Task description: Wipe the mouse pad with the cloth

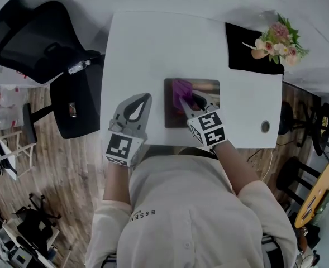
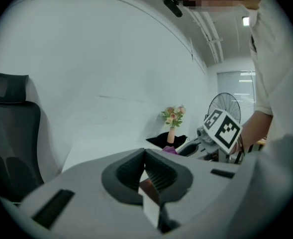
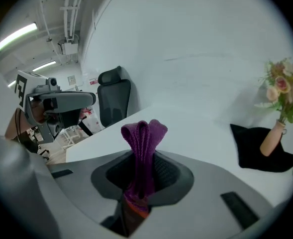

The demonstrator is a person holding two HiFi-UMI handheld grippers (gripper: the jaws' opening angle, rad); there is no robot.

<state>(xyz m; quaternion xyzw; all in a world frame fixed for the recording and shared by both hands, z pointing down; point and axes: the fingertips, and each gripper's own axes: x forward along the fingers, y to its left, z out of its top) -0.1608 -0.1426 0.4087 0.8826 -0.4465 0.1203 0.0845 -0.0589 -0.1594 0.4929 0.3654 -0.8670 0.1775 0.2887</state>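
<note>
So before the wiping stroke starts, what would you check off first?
1. Cloth gripped: pinched between the right gripper's fingers. Ok.
2. Cloth over the mouse pad: the head view shows it above the pad's left half. Ok.
3. Cloth pressed flat on the pad: cannot tell.
4. Left gripper out of the way: it is beside the pad's left edge, fingers together and empty. Ok.
5. Flower vase away from the stroke: it stands at the table's far right corner, apart from the pad. Ok.
</note>
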